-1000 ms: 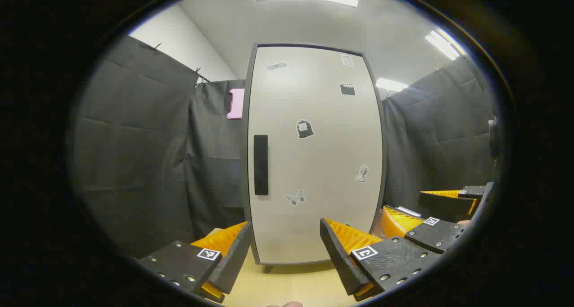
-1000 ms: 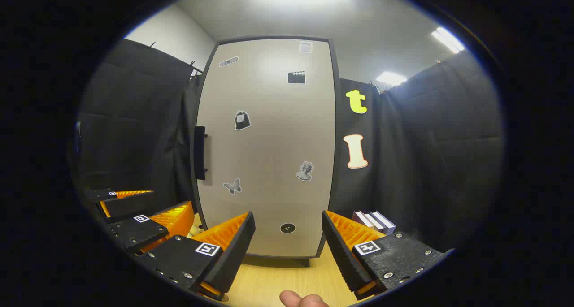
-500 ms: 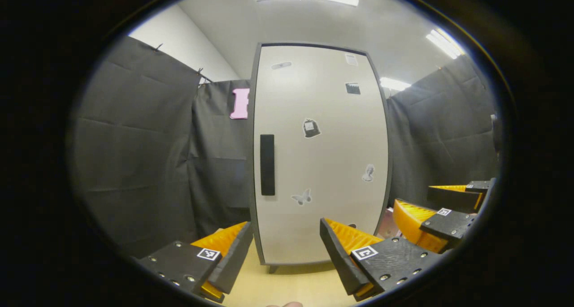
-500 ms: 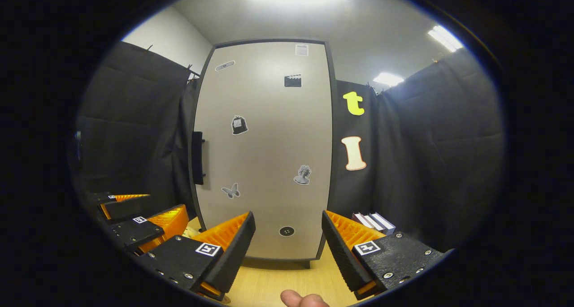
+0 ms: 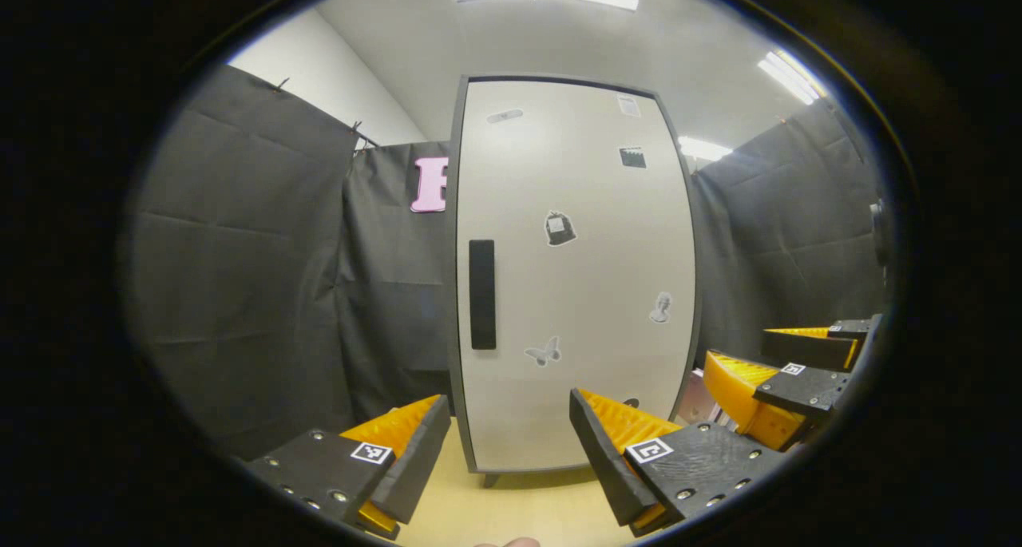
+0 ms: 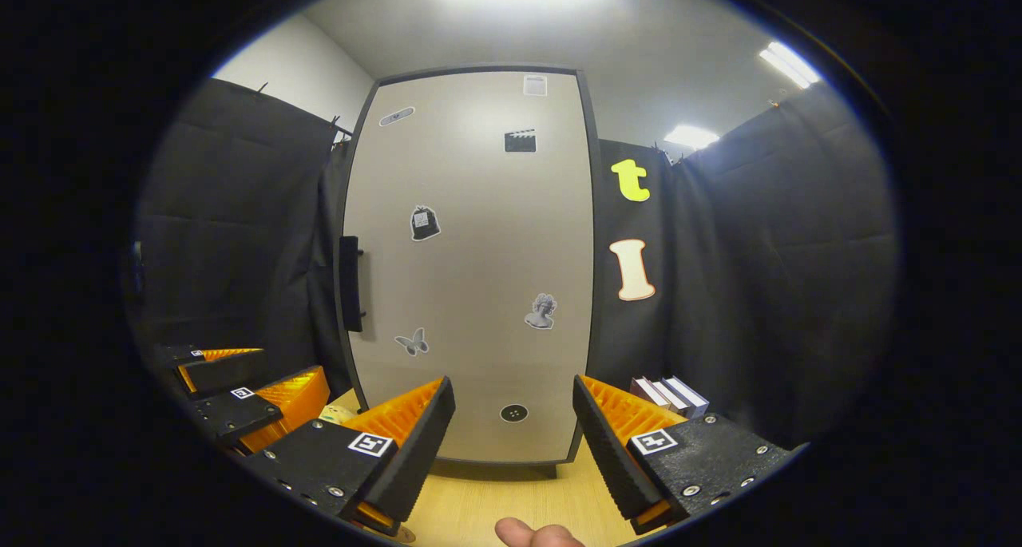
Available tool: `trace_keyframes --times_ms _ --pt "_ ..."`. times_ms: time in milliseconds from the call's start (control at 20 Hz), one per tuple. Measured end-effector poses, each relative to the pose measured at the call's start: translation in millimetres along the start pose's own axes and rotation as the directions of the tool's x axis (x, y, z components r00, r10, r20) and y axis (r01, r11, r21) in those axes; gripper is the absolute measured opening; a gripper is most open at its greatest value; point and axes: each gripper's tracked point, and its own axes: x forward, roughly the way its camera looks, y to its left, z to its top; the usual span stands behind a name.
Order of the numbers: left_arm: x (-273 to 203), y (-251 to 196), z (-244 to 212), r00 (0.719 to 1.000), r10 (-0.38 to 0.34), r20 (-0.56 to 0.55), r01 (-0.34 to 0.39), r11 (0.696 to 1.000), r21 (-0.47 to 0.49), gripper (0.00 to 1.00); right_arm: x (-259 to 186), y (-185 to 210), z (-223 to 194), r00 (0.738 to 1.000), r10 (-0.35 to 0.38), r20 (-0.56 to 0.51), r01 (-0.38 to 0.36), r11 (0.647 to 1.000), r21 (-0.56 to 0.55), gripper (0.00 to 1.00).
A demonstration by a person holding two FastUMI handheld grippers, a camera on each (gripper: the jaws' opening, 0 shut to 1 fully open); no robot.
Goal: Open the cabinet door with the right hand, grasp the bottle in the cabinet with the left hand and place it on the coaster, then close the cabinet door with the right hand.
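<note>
Cabinet door (image 6: 471,275) closed (blocks bottle); books (image 6: 669,395) rt; both grippers (image 5: 507,451) (image 6: 513,443) wide open, empty.

Cabinet door (image 5: 575,275) is shut, black handle (image 5: 482,294) on its left edge. Left tool (image 5: 507,451) hangs wide open over the wooden desk (image 5: 519,511), right tool (image 5: 786,363) just off to the right.

Matt cabinet door (image 5: 575,275), wooden table (image 6: 479,507)

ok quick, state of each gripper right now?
Left gripper: open, holding nothing, short of the closed cabinet door.
Right gripper: open, holding nothing, not yet at the door handle.
</note>
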Motion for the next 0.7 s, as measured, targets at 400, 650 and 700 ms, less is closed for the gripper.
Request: trace_keyframes --times_ms 400,650,700 --pt "-2.1 13.2 1.4 1.000 0.011 0.004 -0.011 1.000 0.003 0.89 8.6 10.3 -5.8 0.999 0.027 -0.022 -0.027 1.000 0.008 0.93" --pt "-12.6 28.0 -5.2 1.000 0.021 -0.004 -0.021 1.000 -0.001 0.89 19.5 27.7 0.6 0.998 0.057 -0.020 -0.057 0.998 -0.006 0.93" --pt "-16.9 32.4 -7.6 1.000 0.022 -0.008 -0.022 1.000 -0.009 0.89 23.0 33.2 4.2 0.998 0.067 -0.014 -0.067 0.998 -0.008 0.93"
